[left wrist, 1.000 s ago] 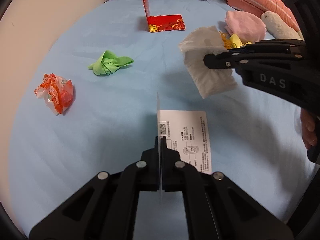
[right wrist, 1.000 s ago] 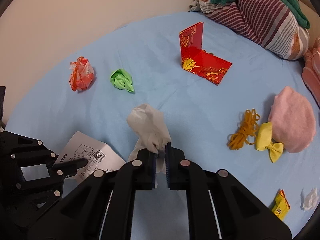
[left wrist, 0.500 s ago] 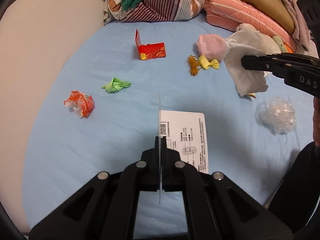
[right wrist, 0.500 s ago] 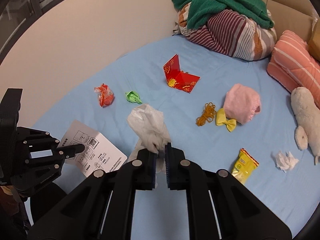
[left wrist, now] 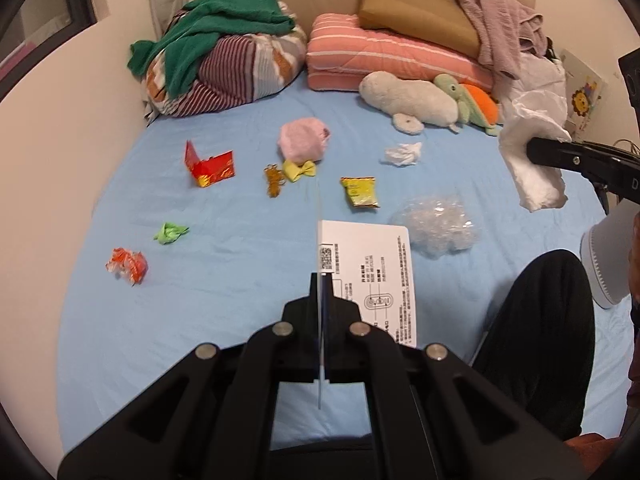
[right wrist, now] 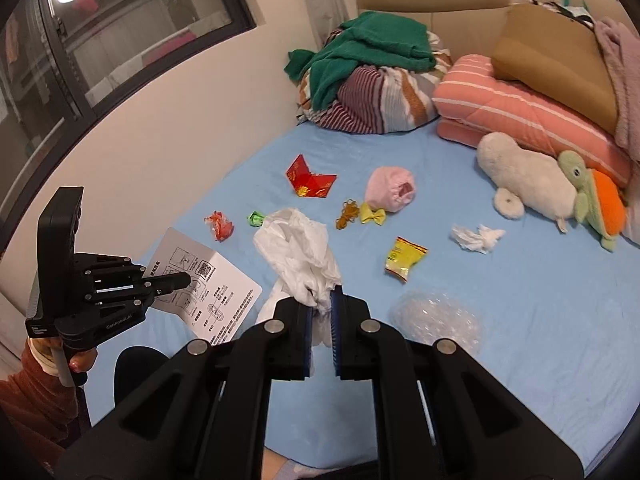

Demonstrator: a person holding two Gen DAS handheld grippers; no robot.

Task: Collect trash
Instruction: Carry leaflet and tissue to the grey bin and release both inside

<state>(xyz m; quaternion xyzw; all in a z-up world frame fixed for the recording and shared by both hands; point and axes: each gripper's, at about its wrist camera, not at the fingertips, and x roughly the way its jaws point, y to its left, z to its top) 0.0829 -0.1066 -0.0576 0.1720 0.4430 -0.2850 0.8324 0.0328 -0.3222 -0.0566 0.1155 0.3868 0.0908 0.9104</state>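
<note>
1. Left gripper (left wrist: 321, 280) is clamped on the leaflet (left wrist: 376, 276), jaws pinched tight on its folded edge; the sheet fans out toward 3 o'clock, lifted clear above the bed (left wrist: 224, 280).
2. Right gripper (right wrist: 320, 304) is closed on the tissue (right wrist: 296, 248), a crumpled white wad bunched between the pads and spilling up toward 11 o'clock.
3. Handling, as I read it: the leaflet is light, thin and fairly stiff. It holds its shape edge-on, and a pinch near the fold looks secure. It could slide if the grip eases.
4. The tissue is soft, near weightless and floppy. Only a corner sits in the jaws, so a loose tail could tear or slip.
5. Trash on the bed, from the right wrist view: bubble wrap (right wrist: 436, 316) at 3 o'clock of the gripper, springy and slippery, best squeezed at a bunched fold.
6. Yellow packet (right wrist: 405, 256) at 1 o'clock: flat, crinkly, slick; take it by a raised edge.
7. White wad (right wrist: 476, 237) farther toward 2 o'clock: soft, pinch anywhere.
8. Orange wrapper (right wrist: 219, 224) and green wrapper (right wrist: 256, 218) sit at 11 o'clock near the wall, close together: crumpled, light, easy to nip at a peak.
9. Red card (right wrist: 310, 178) at 12 o'clock stands half open: stiff, grab the upright flap.
</note>
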